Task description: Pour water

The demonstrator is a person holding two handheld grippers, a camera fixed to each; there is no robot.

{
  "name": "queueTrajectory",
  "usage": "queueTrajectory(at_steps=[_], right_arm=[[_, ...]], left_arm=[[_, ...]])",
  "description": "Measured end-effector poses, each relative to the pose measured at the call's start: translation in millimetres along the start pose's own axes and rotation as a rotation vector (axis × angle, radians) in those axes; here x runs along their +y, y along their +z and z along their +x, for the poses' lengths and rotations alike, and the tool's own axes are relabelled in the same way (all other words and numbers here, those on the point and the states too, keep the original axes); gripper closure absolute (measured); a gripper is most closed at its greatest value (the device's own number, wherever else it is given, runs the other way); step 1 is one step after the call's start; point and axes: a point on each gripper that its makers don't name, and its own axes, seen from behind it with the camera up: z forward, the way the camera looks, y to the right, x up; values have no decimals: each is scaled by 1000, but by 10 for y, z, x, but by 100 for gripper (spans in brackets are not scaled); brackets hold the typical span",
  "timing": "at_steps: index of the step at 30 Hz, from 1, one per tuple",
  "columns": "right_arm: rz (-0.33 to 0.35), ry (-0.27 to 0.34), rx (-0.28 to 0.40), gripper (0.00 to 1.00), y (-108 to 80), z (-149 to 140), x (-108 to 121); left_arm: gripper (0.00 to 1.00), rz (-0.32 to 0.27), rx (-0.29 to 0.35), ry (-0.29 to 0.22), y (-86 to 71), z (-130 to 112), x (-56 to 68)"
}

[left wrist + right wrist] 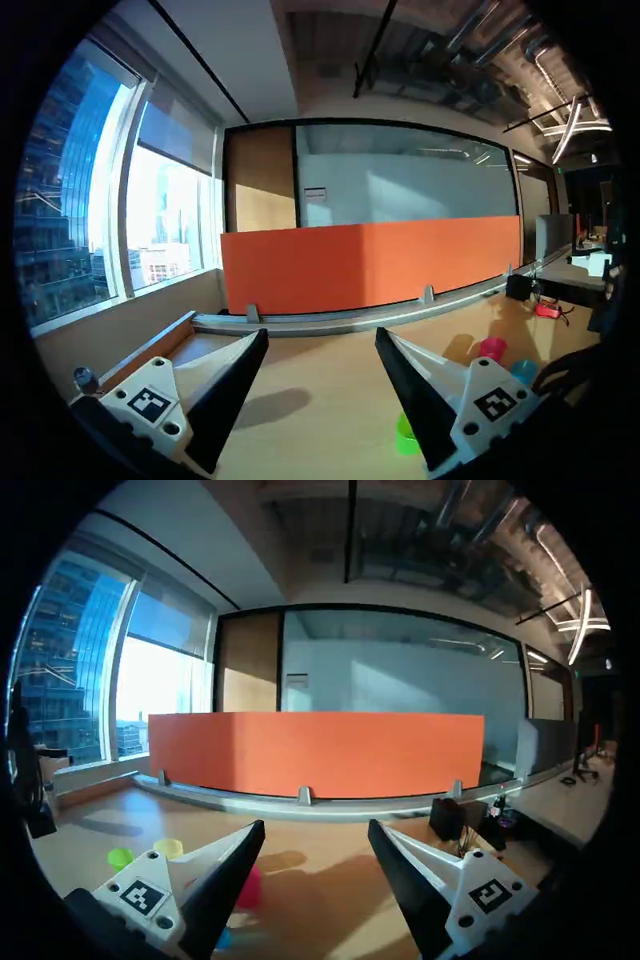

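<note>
So, writing first: nothing legible up close, just one square black-and-white tag (150, 402) on each finger, two per gripper, four total. The left gripper (320, 332) is held low over the wooden desk (320, 416) and aimed at the orange divider (368, 264), fingers spread wide with nothing between them. The right gripper (314, 826) has the same pose: released, empty, facing that divider.

Cups all sit on the desk, on the near side of the divider. The left gripper view has three: a green cup (406, 436) farthest from the divider, just beside the right finger, then a blue cup (524, 370), then a pink cup (493, 349) closer to it. The right gripper view has four: a sliver of the blue cup (224, 938), the pink cup (250, 888) partly behind the left finger, and a yellow cup (168, 848) next to the green cup (120, 858).

One black box (446, 816) stands near the divider's foot. Beyond the divider there's one paper sign (315, 194) on the glass wall (400, 184), too small to read.
</note>
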Motion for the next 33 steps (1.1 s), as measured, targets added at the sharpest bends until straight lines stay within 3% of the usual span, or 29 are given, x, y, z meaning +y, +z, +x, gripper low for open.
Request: queueTrajectory(at_steps=[14, 25, 33], right_arm=[[45, 2, 11, 0, 49, 565, -99], [116, 19, 2, 0, 3, 653, -184], [256, 20, 14, 0, -81, 775, -429]], left_arm=[[0, -46, 22, -30, 98, 786, 58], [0, -129, -4, -13, 131, 791, 238], [0, -210, -9, -10, 121, 800, 384]])
